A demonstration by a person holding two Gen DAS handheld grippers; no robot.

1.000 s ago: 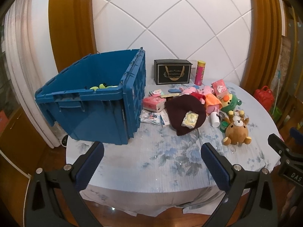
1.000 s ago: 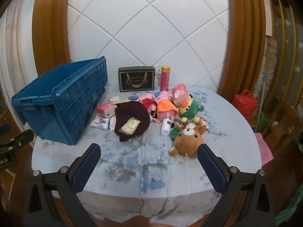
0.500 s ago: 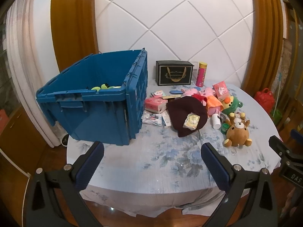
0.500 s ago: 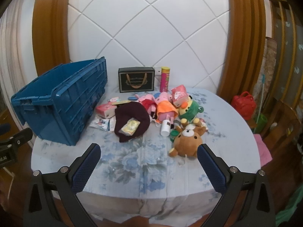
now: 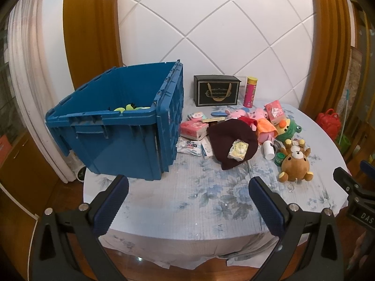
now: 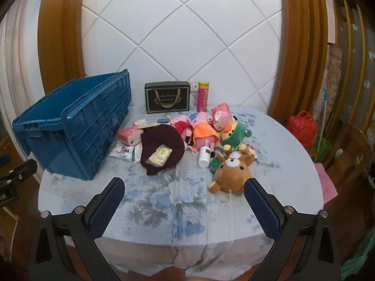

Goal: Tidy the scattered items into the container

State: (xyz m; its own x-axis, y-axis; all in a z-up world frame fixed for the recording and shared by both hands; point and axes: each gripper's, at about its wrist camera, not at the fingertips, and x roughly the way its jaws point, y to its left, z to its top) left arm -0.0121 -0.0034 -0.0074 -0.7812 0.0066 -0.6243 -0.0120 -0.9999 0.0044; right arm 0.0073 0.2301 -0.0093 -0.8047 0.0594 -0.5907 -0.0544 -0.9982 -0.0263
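Tongs: left gripper (image 5: 188, 199) and right gripper (image 6: 184, 201) both spread, empty.
Approach: take brown bear (image 6: 232, 172) first, nearest; pinch its body.
Drop: blue crate (image 5: 112, 126).

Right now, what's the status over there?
Left gripper and right gripper open, empty. Blue crate nearly empty; toys scattered on table. Path clear.

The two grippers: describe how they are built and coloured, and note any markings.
The left gripper and the right gripper look alike: two black plastic arms spread in a V, each tipped with a dark blue ribbed pad and fixed with silver screws. At the left view's edge, the right gripper's black body carries white letters, "DAS". No cables or sleeves show.
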